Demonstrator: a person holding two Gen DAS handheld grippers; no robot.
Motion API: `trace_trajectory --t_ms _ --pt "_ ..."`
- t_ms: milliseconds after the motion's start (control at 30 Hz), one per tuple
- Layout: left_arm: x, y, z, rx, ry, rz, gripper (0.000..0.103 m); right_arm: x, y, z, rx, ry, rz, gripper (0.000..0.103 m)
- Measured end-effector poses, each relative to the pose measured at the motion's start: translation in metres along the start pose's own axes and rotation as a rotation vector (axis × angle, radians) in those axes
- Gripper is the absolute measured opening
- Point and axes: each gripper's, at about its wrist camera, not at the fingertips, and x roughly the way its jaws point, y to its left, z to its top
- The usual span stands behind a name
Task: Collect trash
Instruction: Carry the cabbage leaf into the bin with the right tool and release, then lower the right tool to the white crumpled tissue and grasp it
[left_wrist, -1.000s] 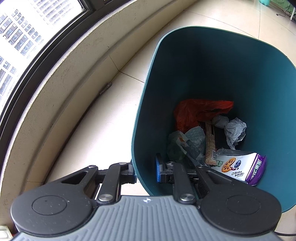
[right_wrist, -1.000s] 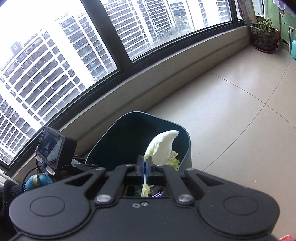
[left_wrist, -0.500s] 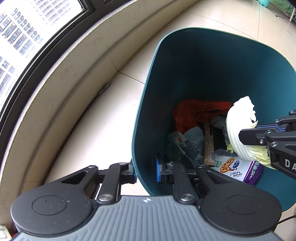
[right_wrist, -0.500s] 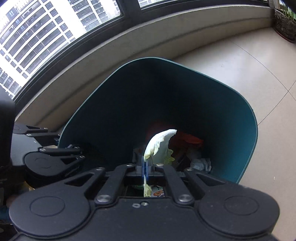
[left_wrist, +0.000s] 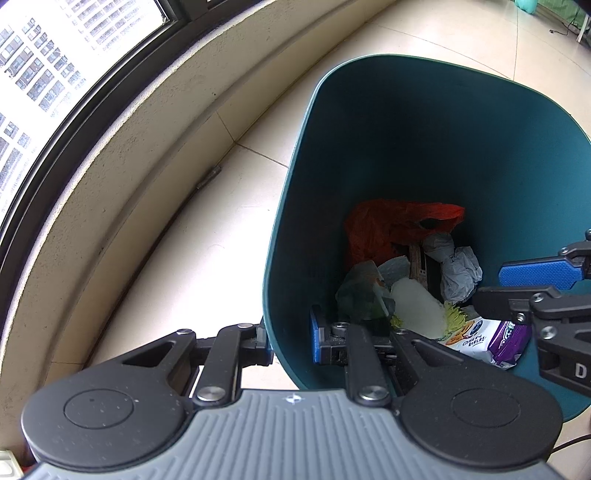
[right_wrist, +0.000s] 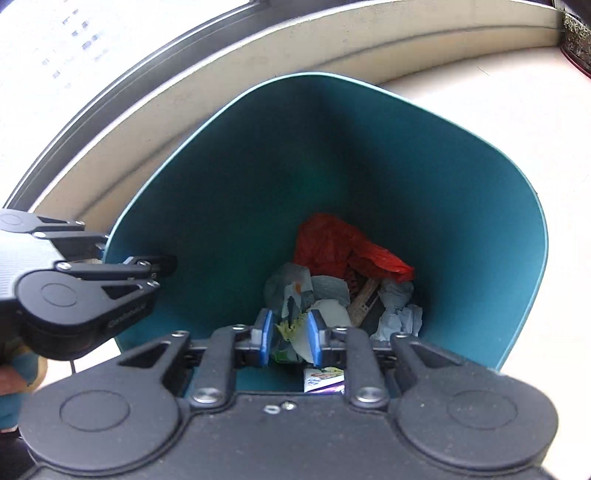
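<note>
Now left gripper (left_wrist: 290, 341) clamped on near rim of teal bin (left_wrist: 424, 122). Right gripper (right_wrist: 289, 338) over bin mouth, jaws opening, nothing pinched; cabbage leaf (left_wrist: 417, 308) directly below on trash heap, long axis toward the far wall.

We cannot read the print on the purple-and-white snack packet (left_wrist: 491, 338), half hidden behind the right gripper (left_wrist: 532, 282), whose body the right edge cuts off. The window (right_wrist: 55, 48) at far left is blurred and washed white.
</note>
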Motion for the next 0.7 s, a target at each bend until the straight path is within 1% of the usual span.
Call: trace_trajectory --t_ms 67,167,267,400,467,567,633,700 --pt "0.001 0.0 0.0 0.0 -0.001 0.001 0.017 -0.02 -0.001 -0.003 -0.01 -0.028 0.028 0.031" --pt "0.002 -0.001 -0.001 0.0 0.0 0.004 0.017 -0.047 -0.003 -0.004 -0.02 -0.06 0.033 0.037" --pt "0.002 -0.002 -0.001 0.001 -0.001 0.008 0.017 -0.074 -0.007 -0.011 -0.009 -0.097 0.025 0.038" --pt "0.002 -0.003 -0.002 0.001 -0.001 0.01 0.017 -0.104 -0.028 -0.018 0.036 -0.146 0.006 0.041" --pt "0.002 -0.002 -0.001 0.0 0.0 0.009 0.017 -0.117 -0.039 -0.026 0.06 -0.168 -0.008 0.044" --pt "0.002 -0.003 -0.002 0.0 0.0 0.009 0.017 -0.121 -0.059 -0.041 0.104 -0.183 -0.045 0.05" --pt "0.002 -0.003 -0.002 0.001 -0.001 0.009 0.017 -0.119 -0.074 -0.052 0.151 -0.173 -0.061 0.052" --pt "0.002 -0.003 -0.002 0.001 -0.001 0.01 0.017 -0.108 -0.091 -0.067 0.202 -0.147 -0.083 0.052"
